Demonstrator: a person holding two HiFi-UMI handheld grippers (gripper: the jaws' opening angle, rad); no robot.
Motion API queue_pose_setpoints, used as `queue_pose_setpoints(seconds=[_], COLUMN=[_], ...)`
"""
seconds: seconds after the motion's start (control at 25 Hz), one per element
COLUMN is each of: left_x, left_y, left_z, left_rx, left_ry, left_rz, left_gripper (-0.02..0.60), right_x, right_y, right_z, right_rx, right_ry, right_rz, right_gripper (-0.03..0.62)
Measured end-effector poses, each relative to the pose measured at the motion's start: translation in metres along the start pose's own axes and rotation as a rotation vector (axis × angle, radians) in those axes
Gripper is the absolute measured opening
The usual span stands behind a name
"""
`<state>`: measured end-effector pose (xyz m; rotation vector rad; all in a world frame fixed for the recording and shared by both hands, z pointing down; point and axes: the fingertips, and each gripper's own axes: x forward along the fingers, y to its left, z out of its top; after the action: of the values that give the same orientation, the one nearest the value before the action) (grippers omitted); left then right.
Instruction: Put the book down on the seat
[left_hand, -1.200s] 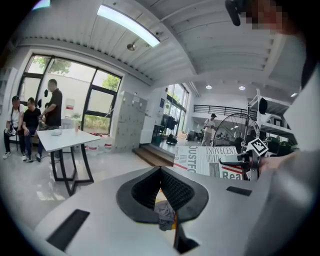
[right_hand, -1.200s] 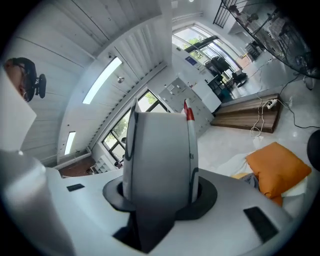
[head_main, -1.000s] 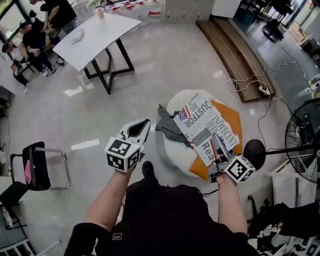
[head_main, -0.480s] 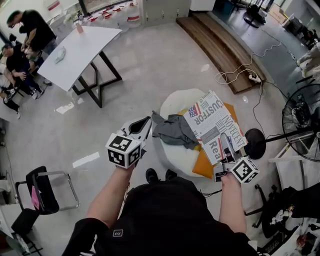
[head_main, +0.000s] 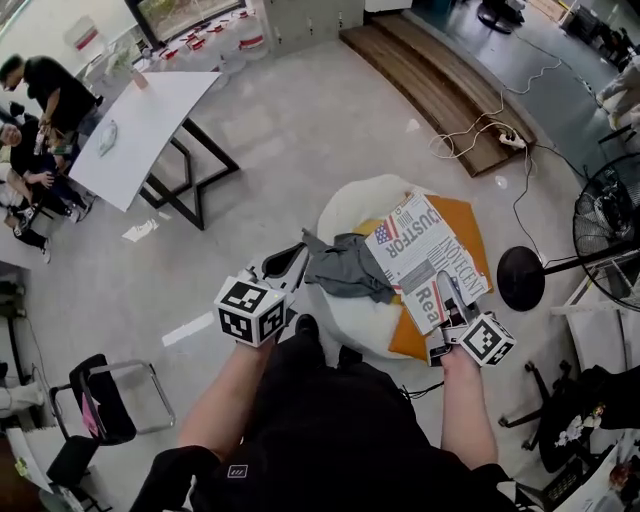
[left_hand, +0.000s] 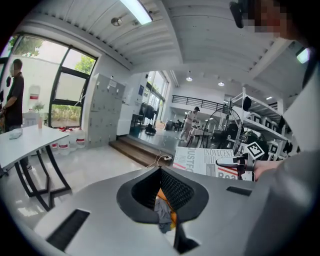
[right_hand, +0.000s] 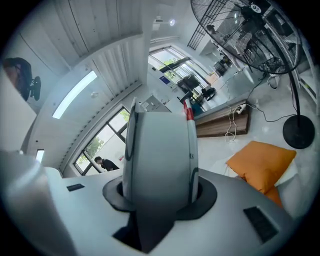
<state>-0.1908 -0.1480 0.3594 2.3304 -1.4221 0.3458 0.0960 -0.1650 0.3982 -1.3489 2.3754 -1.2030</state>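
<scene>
Your right gripper (head_main: 455, 292) is clamped on the near edge of the book (head_main: 415, 255). The book is over the orange cushion (head_main: 465, 225) on the round white seat (head_main: 350, 205), beside a grey cloth (head_main: 345, 268). Can't tell if it's resting there. Your left gripper (head_main: 295, 255) has its tips pressed together on nothing, near the seat's left edge.

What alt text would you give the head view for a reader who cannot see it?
From above, the right tool grips a newspaper-print book over a round white seat that carries an orange cushion and a crumpled grey cloth. The left tool hangs empty beside the seat.
</scene>
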Motion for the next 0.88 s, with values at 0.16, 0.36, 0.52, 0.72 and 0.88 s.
queue_pose_setpoints(seconds=[0.16, 0.36, 0.52, 0.72, 0.88], left_x=[0.041, 0.097, 0.144, 0.197, 0.232], left_y=[0.025, 0.072, 0.122, 0.180, 0.205], left_z=[-0.007, -0.002, 0.000, -0.017, -0.038], left_rx=[-0.025, -0.022, -0.024, -0.021, -0.021], left_ry=[0.036, 0.060, 0.105, 0.183, 0.216], left_rz=[-0.038, -0.112, -0.167, -0.237, -0.279], left_gripper=[0.002, 0.002, 0.002, 0.002, 0.003], right_x=[0.034, 0.094, 0.151, 0.220, 0.261], right_y=[-0.012, -0.021, -0.030, -0.045, -0.065], right_z=[-0.006, -0.012, -0.014, -0.044, -0.075], right_rx=[0.008, 0.018, 0.021, 0.040, 0.077], right_ry=[0.039, 0.075, 0.114, 0.167, 0.197], right_rz=[-0.039, -0.112, -0.189, -0.256, -0.281], right_gripper=[0.169, 0.169, 0.169, 0.169, 0.169])
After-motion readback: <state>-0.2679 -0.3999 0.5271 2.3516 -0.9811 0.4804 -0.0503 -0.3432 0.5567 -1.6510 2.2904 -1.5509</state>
